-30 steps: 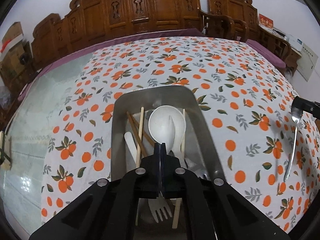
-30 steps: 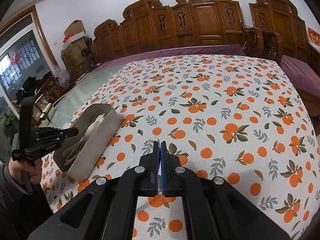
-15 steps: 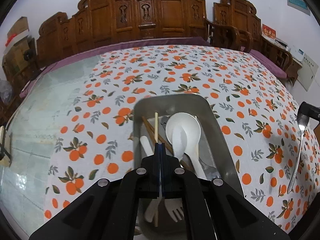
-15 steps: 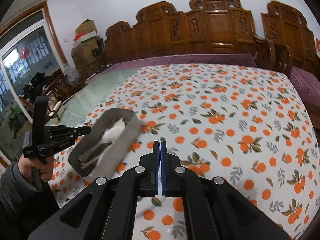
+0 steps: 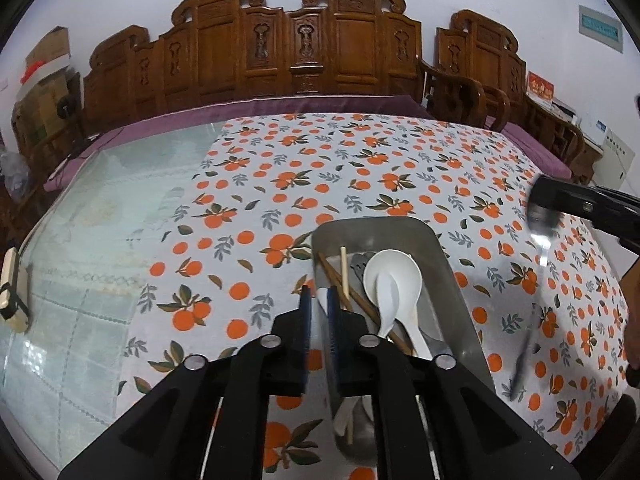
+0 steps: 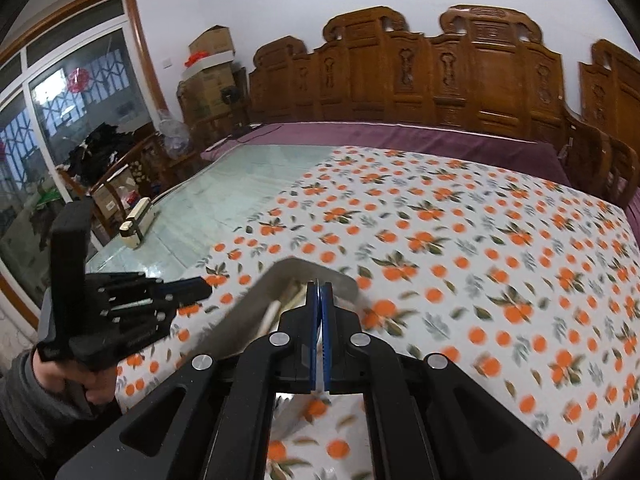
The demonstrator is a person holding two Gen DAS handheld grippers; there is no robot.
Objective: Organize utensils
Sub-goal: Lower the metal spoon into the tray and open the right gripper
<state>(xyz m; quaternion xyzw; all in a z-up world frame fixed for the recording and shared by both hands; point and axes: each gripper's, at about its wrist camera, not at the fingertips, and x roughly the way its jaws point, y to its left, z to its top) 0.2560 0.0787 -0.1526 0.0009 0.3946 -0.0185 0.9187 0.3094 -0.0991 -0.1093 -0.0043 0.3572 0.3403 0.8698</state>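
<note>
Orange-print cloth (image 5: 360, 168) lies bare from 9 through 12 to 2 o'clock of the metal tray (image 5: 452, 280), wide room there. Glass tabletop (image 5: 100, 240) further at 9 bare except a small cream block (image 5: 12, 292) at its edge. Tray itself crowded w/ white spoons (image 5: 394, 280) & chopsticks (image 5: 344, 280). Right gripper (image 5: 538, 200) w/ metal spoon (image 5: 542, 244) hangs at 3. Carved wooden chairs (image 5: 320, 40) wall off 12.

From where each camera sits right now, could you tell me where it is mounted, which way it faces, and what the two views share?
Left wrist: on the left gripper, looking down its slightly parted fingers at the metal tray of utensils; right gripper with a metal spoon at right.
Right wrist: on the right gripper, shut on that spoon, facing the tray; left gripper and hand at left.
Shared: tray, orange-print tablecloth, carved wooden bench.
</note>
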